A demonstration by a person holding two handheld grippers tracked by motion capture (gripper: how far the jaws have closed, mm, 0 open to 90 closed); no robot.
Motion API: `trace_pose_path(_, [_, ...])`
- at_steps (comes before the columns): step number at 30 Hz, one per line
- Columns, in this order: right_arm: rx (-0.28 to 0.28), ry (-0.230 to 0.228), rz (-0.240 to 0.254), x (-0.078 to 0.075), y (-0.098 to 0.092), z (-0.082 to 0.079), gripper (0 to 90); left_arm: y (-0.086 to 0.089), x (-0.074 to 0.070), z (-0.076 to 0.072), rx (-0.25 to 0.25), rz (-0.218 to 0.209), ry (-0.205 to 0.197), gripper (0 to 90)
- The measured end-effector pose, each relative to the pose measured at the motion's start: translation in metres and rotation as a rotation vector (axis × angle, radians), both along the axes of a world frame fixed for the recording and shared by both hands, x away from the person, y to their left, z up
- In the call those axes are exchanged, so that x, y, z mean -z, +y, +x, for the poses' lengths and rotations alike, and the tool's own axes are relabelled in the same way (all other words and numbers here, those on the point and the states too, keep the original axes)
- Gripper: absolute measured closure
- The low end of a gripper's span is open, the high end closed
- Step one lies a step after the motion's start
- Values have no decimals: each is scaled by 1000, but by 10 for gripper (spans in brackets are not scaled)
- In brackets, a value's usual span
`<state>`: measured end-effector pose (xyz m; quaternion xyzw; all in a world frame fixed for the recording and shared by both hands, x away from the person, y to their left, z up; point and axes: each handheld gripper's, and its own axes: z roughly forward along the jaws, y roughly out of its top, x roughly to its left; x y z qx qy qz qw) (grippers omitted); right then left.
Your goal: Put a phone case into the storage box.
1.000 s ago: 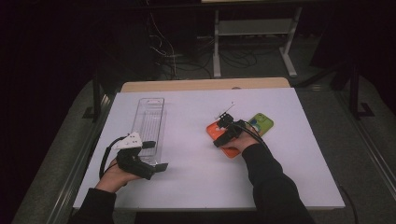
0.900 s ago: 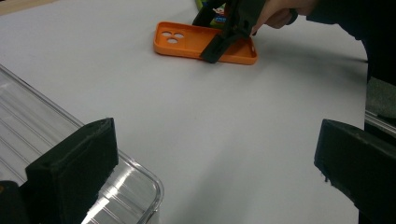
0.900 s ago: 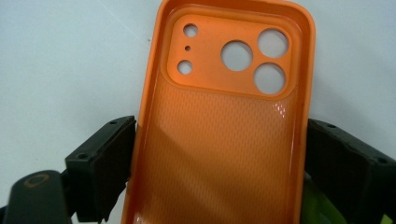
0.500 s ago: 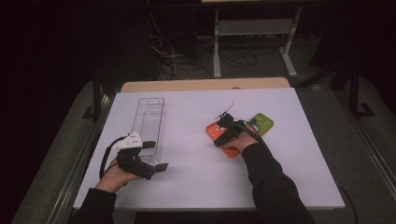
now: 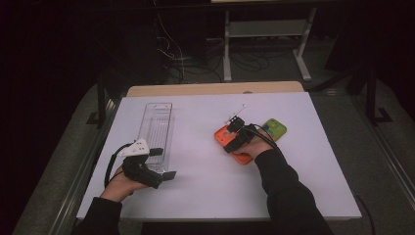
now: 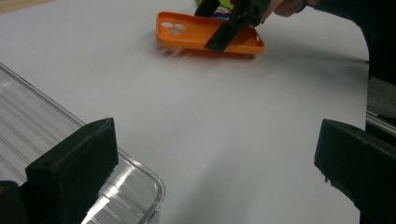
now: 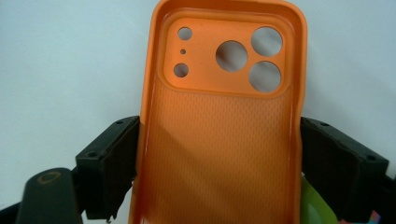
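As right gripper (image 7: 219, 158) jaws close, orange phone case (image 7: 219, 116) between

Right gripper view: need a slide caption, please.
Right gripper with its black jaws pressed against both long sides of an empty orange silicone phone case on a white table.

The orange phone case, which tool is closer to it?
Right. The right tool has its jaws on both sides of the orange phone case. The left tool is far off across the table, beside the clear tray.
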<state>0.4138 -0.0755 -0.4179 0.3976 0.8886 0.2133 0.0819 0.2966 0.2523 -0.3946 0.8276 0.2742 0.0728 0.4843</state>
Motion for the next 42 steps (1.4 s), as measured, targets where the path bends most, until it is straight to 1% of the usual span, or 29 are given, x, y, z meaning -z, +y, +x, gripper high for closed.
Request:
trace_pose_path(4, [-12, -11, 23, -13, -4, -4, 147, 1, 0, 0, 0, 3, -1, 0])
trace_pose_path(6, [-30, -17, 30, -17, -9, -6, 147, 1, 1, 0, -2, 2, -2, 0])
trace_pose_path(7, [-32, -13, 32, -19, -11, -8, 147, 0, 1, 0, -1, 5, 0, 0])
trace_pose_path(10, [-47, -9, 36, -23, -18, -14, 147, 0, 1, 1, 3, 19, 5, 0])
trace_pose_path(12, [-61, -4, 51, -25, -23, -18, 147, -1, 1, 1, 3, 11, 3, 0])
trace_pose_path(15, [-83, -5, 59, -29, -28, -25, 147, -2, 1, 0, 11, 19, 4, 0])
trace_pose_path(16, [-83, -7, 62, -30, -30, -28, 147, -2, 1, 0, 10, 16, 6, 0])
trace_pose_path(20, [-102, -19, 70, -35, -36, -35, 147, -2, 1, 1, 15, 19, 17, 0])
trace_pose_path(23, [-124, -12, 80, -38, -39, -37, 147, -3, 0, 1, 27, 17, 22, 0])
trace_pose_path(25, [-134, -20, 85, -40, -43, -40, 147, -6, -1, 2, 29, 26, 21, 0])
trace_pose_path(27, [-145, -20, 86, -40, -47, -43, 147, -9, -3, 4, 33, 20, 17, 0])
trace_pose_path(29, [-165, -19, 88, -39, -51, -45, 147, -12, -5, 6, 45, 29, 13, 0])
trace_pose_path(30, [-171, -22, 87, -39, -52, -46, 147, -15, -7, 6, 48, 25, 16, 0])
trace_pose_path(31, [-174, -17, 89, -39, -53, -47, 147, -17, -9, 8, 55, 25, 12, 0])
trace_pose_path(32, [-192, -20, 88, -39, -55, -48, 147, -20, -10, 8, 58, 22, 10, 0])
trace_pose_path(34, [-207, -20, 85, -39, -56, -50, 147, -24, -14, 11, 67, 11, 8, 0])
trace_pose_path(37, [-239, -49, 75, -40, -58, -51, 147, -34, -19, 16, 91, 10, 2, 0])
trace_pose_path(38, [-245, -48, 79, -42, -59, -52, 147, -37, -20, 18, 100, 10, 0, 0])
trace_pose_path(39, [-246, -56, 73, -43, -60, -52, 147, -40, -21, 19, 103, 8, -1, 0])
trace_pose_path(42, [-255, -58, 78, -46, -61, -53, 147, -49, -25, 25, 133, 18, -5, 0])
